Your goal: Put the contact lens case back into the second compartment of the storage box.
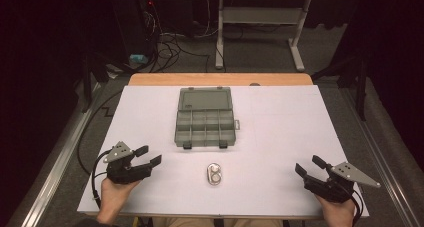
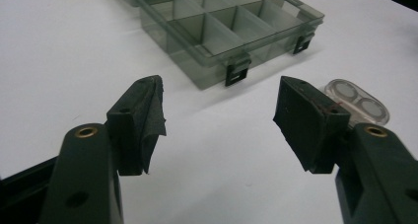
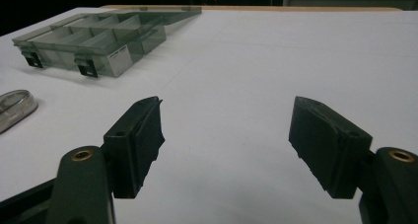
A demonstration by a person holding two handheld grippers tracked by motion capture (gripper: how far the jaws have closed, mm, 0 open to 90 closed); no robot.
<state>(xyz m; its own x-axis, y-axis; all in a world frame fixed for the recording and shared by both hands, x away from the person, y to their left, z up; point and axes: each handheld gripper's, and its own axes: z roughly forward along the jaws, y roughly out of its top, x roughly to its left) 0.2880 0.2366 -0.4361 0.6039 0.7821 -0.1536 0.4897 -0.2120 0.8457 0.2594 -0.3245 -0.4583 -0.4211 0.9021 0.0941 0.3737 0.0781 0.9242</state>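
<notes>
A grey translucent compartment box (image 1: pixel 205 118) lies open at the table's middle, its lid folded back; it also shows as the box (image 2: pixel 231 34) and the box (image 3: pixel 93 36). A small clear oval case (image 1: pixel 214 174) with two round wells lies in front of it, seen again as the case (image 2: pixel 359 101) and at the left edge as the case (image 3: pixel 15 108). My left gripper (image 1: pixel 148 156) rests at the near left, open with nothing between its jaws (image 2: pixel 219 123). My right gripper (image 1: pixel 310 165) sits at the near right, also open and holding nothing (image 3: pixel 226 135).
A white sheet (image 1: pixel 280 132) covers the wooden table (image 1: pixel 220 79). Beyond the far edge are a desk frame (image 1: pixel 260 32) and loose cables (image 1: pixel 170 47) on the dark floor. A cable trails off the table's left side.
</notes>
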